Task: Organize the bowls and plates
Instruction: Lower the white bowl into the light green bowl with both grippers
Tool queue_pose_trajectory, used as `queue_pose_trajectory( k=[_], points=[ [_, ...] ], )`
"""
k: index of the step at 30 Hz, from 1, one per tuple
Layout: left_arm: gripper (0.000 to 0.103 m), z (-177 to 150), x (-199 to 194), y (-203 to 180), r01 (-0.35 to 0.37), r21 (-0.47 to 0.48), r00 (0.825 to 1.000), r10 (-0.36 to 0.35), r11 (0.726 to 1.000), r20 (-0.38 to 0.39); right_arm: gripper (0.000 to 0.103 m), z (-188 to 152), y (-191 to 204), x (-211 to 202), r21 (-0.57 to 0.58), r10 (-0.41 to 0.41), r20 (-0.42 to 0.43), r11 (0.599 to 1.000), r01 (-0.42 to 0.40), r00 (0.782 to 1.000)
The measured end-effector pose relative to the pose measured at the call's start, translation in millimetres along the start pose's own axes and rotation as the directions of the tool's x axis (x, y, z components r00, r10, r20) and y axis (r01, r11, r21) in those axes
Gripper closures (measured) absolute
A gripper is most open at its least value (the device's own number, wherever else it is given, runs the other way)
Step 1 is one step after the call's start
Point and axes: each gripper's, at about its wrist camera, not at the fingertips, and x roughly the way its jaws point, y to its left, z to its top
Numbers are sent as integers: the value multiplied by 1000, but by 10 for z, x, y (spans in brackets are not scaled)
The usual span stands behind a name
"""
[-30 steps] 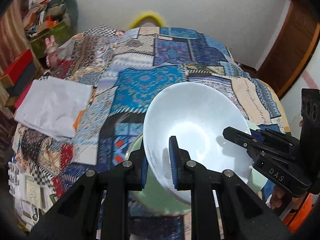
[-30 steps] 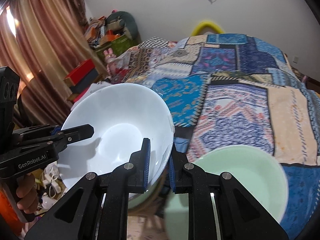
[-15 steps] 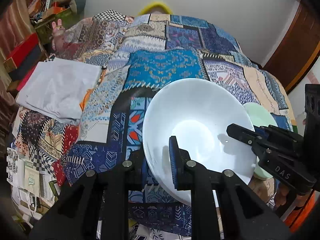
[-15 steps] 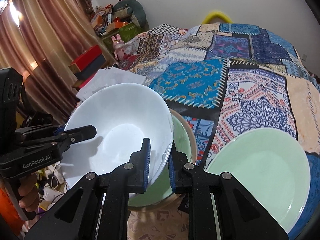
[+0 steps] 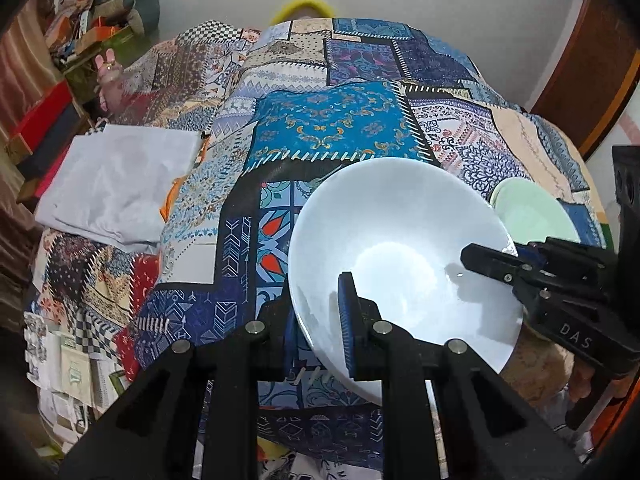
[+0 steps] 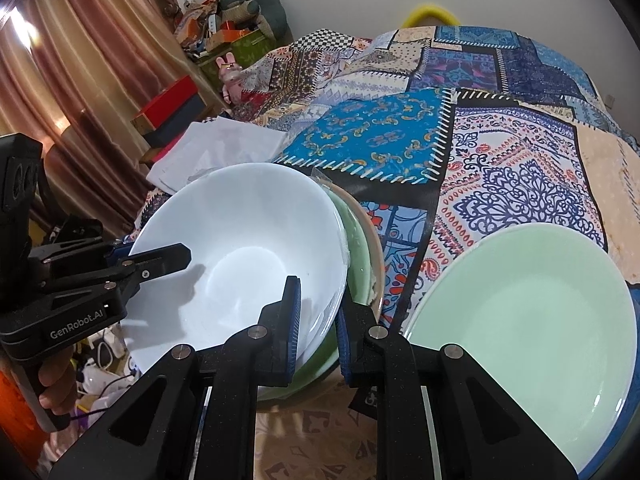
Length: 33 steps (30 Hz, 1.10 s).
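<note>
Both grippers, left [image 5: 318,320] and right [image 6: 318,322], stayed clamped on the white bowl [image 6: 240,256], which had swung off the green plate [image 6: 528,320] at 3 o'clock and over the green bowl [image 6: 356,248], so nesting looked close.

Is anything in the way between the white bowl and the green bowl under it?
Nothing visible. The white bowl, gripped by both grippers, sits right over the green bowl, with no object showing between them.

Dim-to-moderate indoor light, brightest spot a sunlit gap in the curtain [image 6: 18,26] upper left of the right view, soft glare and finger shadows inside the white bowl [image 6: 240,256], heavy fisheye bending with black vignetted corners, far wall and clutter soft, slightly hazy.
</note>
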Motion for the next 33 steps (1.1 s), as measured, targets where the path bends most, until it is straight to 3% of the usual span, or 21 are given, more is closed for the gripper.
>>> queue_pose_trajectory(
  k=[4, 11, 21, 23, 27, 30, 33],
  points=[
    [84, -5, 67, 26, -32, 8, 999, 33, 999, -19, 87, 19, -24, -18, 7, -4, 3, 1000, 4, 1000],
    [84, -10, 70, 41, -23, 5, 999, 23, 1000, -23, 86, 35, -12, -37, -20, -16, 2, 1000, 16, 1000],
    [84, 61, -241, 45, -4, 11, 998, 3, 1000, 62, 83, 66, -23, -129, -31, -54, 19, 998, 55, 998],
    [81, 69, -284, 73, 4, 1, 997, -4, 1000, 71, 78, 69, -39, -167, -42, -65, 28, 997, 66, 997],
    [60, 45, -279, 162, 38, -39, 997, -35, 999, 65, 77, 60, -92, -188, -43, -82, 23, 996, 83, 996],
    [57, 9, -196, 209, 60, -59, 998, -58, 996, 30, 73, 39, -157, -184, -30, -85, 14, 996, 86, 996],
    [57, -58, -51, 239, 80, -82, 996, -83, 993, -24, 61, 19, -223, -174, -4, -83, 10, 997, 83, 997]
  ],
)
